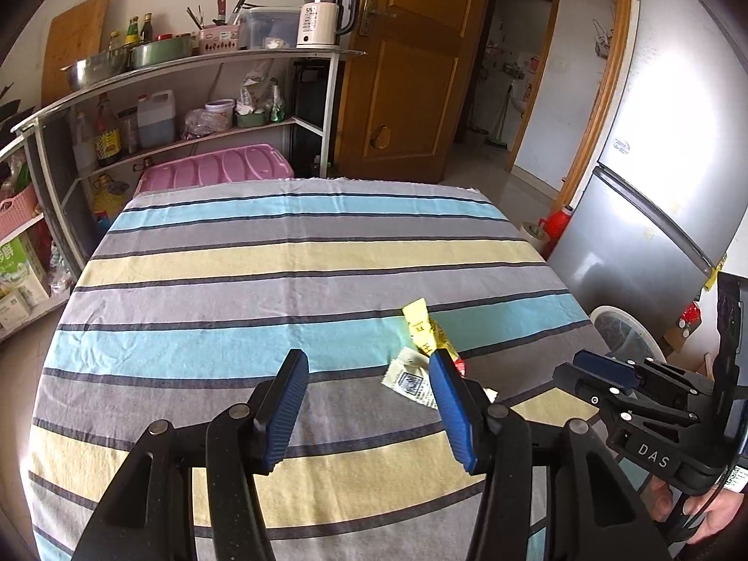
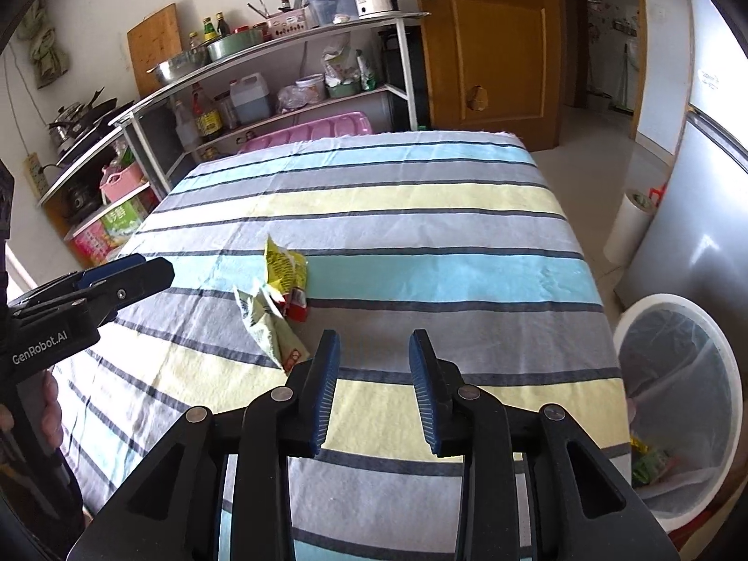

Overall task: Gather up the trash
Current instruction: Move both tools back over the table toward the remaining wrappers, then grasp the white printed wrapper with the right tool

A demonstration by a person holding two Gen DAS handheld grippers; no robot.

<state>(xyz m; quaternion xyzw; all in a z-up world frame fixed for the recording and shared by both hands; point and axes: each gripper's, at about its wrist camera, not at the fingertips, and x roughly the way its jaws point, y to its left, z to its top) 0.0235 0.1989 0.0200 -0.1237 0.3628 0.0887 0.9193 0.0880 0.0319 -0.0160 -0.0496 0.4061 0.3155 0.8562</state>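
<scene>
Crinkled yellow-and-red snack wrapper (image 2: 286, 276) and pale green sachet (image 2: 269, 322) on striped tabletop (image 2: 420, 233): light, limp, slippery; best pinched at raised edge. Left tool (image 1: 367, 374), right tool (image 2: 374, 355) released, empty.

White kettle (image 1: 322, 18) tops shelf (image 1: 187, 63); fridge (image 1: 664, 149) opposite.

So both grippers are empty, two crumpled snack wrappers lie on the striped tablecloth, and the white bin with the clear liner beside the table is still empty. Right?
Not quite. The white bin with the clear liner is not empty: the right wrist view shows green and yellow wrappers at its bottom. The rest holds: left gripper and right gripper hold nothing, and two crumpled wrappers lie on the striped tablecloth.
</scene>
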